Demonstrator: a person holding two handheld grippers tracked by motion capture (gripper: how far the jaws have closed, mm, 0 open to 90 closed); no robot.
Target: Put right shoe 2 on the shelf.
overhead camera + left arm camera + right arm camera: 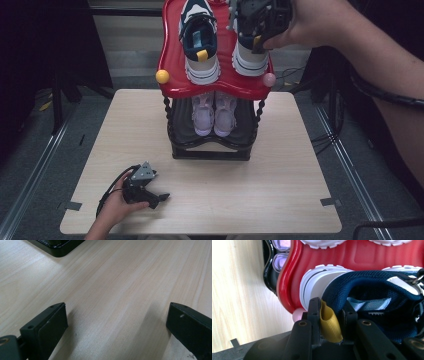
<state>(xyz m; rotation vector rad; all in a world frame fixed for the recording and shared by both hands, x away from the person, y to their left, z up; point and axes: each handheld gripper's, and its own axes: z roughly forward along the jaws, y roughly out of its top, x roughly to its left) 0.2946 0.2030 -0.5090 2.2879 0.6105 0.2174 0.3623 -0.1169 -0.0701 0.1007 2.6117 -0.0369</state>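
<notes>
A navy and white sneaker [248,57] stands at the right of the rack's red top shelf [172,55], heel toward me. My right gripper [257,37] is shut on the yellow heel tab [329,322] of that sneaker [367,287], with the loop pinched between the black jaws of the right gripper [329,307]. Its mate [200,37] sits to the left on the same shelf. My left gripper [157,199] rests on the wooden table [250,190] at the front left. In its own view the left gripper [116,320] is open, with bare wood between the jaws.
A pair of lilac shoes [214,112] fills the rack's lower black shelf. A yellow knob [162,76] and a pink knob [269,79] top the front posts. The rack's black base [58,246] lies ahead of the left gripper. The red shelf's rim [294,272] curves beside the held sneaker.
</notes>
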